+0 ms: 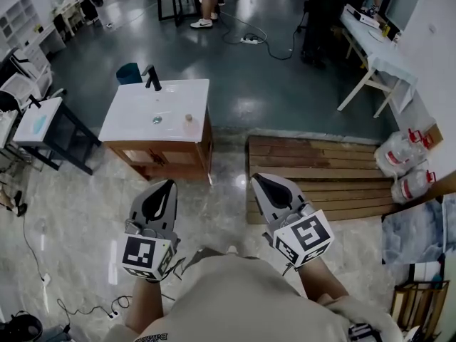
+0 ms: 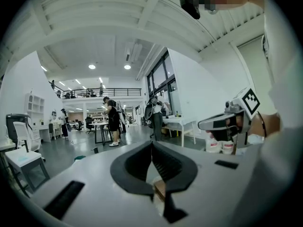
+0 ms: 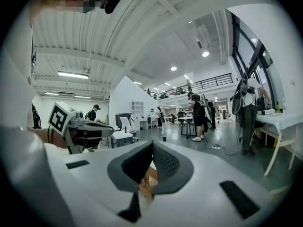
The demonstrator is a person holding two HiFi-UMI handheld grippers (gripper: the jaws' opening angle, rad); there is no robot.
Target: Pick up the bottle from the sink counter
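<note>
We find the left gripper [image 1: 170,185] and right gripper [image 1: 256,179] side by side, jaws closed and empty, apparently because the approach is not yet begun. The bottle [image 1: 189,122] stands on the sink counter [image 1: 128,120], well ahead of the left gripper and slightly to its right, so neither gripper can reach it from here.

- The sink counter [image 1: 128,123] stands on the floor ahead, with the left gripper [image 1: 171,183] and right gripper [image 1: 255,178] side by side before it, well apart from it
- The faucet [image 1: 152,78] rises at the counter's back edge
- The bottle [image 1: 189,122] stands on the counter near its right edge, right of the drain [image 1: 157,120]
- A bin [image 1: 129,72] sits on the floor behind the counter's back left corner
- A small table [image 1: 37,122] stands left of the counter
- A wooden platform [image 1: 320,173] lies right of the counter, with water jugs [image 1: 395,154] at its right edge
</note>
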